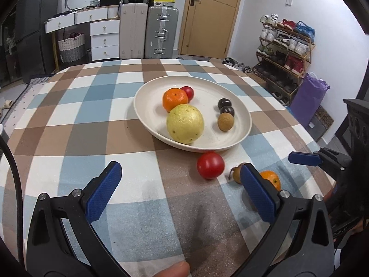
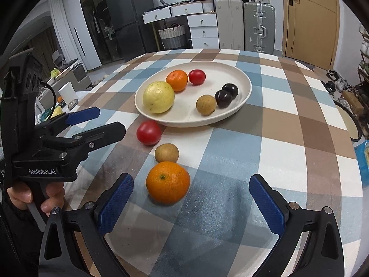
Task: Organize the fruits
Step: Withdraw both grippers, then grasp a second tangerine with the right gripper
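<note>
A cream plate on the checked tablecloth holds a yellow-green guava, an orange, a small red tomato, two dark round fruits and a brown longan. Off the plate lie a red tomato, a brown longan and an orange. My left gripper is open and empty, near the tomato. My right gripper is open and empty, just short of the loose orange.
The checked tablecloth covers the table. Suitcases, white drawers, a door and a shoe rack stand beyond the far edge. A dark fridge stands at the left.
</note>
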